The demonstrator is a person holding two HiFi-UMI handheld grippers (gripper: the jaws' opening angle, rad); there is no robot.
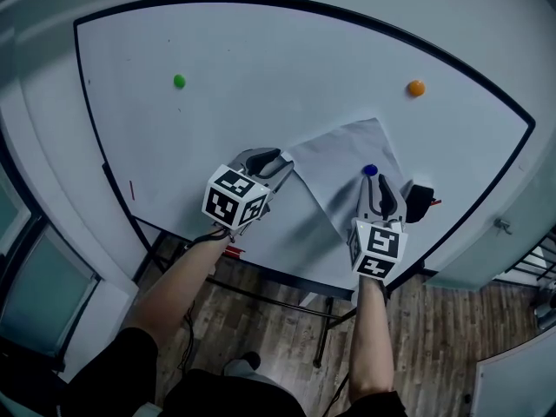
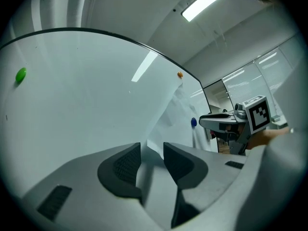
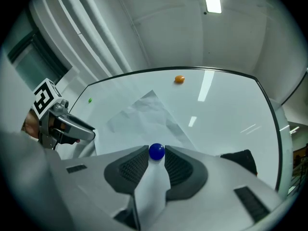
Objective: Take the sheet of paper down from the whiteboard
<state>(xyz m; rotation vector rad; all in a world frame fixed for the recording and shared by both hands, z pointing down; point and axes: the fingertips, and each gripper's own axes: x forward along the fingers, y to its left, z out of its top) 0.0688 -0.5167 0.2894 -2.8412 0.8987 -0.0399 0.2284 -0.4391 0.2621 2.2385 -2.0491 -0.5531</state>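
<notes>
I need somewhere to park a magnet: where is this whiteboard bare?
Bare: the stretch of white whiteboard between the round green magnet and the round orange magnet, and the left part below the green one. Crowded: lower middle, where the crumpled white paper sheet, blue magnet, black eraser, left gripper and right gripper bunch.

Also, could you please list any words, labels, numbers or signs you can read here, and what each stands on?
None can be read. The whiteboard and the sheet of paper bear no writing; the cubes on the left gripper and right gripper show only black-and-white square patterns, not letters.
</notes>
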